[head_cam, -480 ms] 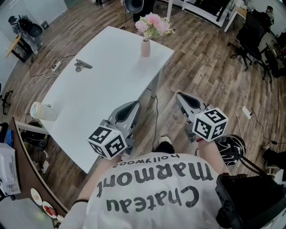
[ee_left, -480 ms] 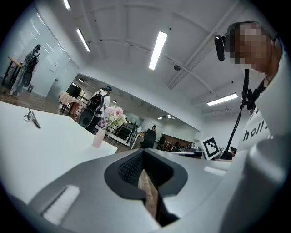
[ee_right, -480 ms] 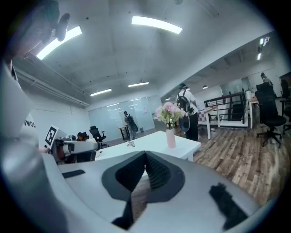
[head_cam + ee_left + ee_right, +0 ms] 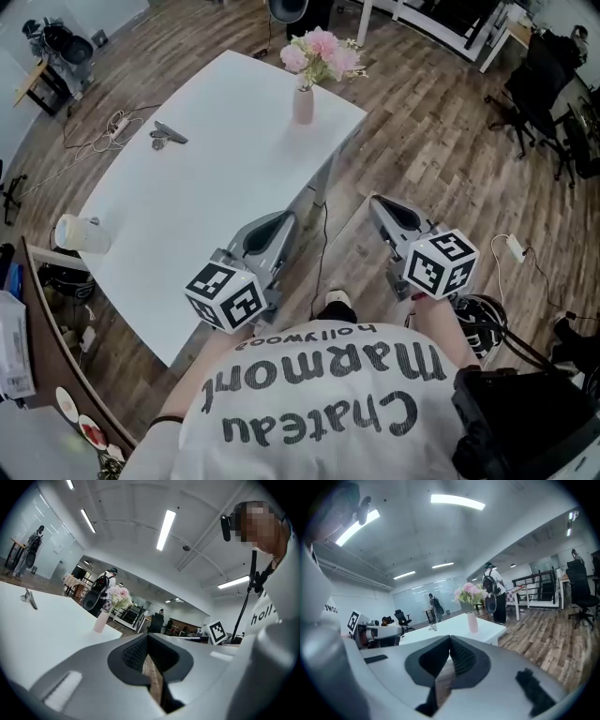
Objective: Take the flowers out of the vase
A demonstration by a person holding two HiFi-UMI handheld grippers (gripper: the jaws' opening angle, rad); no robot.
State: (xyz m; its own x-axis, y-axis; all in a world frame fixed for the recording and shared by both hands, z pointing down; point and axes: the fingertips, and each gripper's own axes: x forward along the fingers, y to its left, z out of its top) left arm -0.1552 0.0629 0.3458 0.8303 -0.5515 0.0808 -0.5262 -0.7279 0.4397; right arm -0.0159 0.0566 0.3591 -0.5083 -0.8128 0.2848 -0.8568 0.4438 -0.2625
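Note:
A slim pink vase point(image 4: 303, 103) with pink and white flowers point(image 4: 321, 53) stands upright at the far right corner of the white table point(image 4: 206, 197). My left gripper point(image 4: 279, 220) hovers over the table's near right edge, jaws shut and empty. My right gripper point(image 4: 379, 202) hangs over the wooden floor to the right of the table, also shut and empty. Both are far short of the vase. In the left gripper view the vase point(image 4: 101, 621) and flowers point(image 4: 118, 595) lie ahead to the left of the gripper point(image 4: 149, 642). The right gripper view shows the vase point(image 4: 473, 622) and flowers point(image 4: 469, 594) ahead of its gripper point(image 4: 450, 644).
A metal clip point(image 4: 167, 136) lies on the table's far left part, and a white roll point(image 4: 80, 234) sits at its left end. Cables point(image 4: 103, 141) trail on the floor to the left. Office chairs point(image 4: 534, 84) stand at the right. A cluttered desk point(image 4: 37, 375) is at lower left.
Both grippers keep their places. The table, vase and room sit slightly higher and to the left in the head view, as the view itself has shifted.

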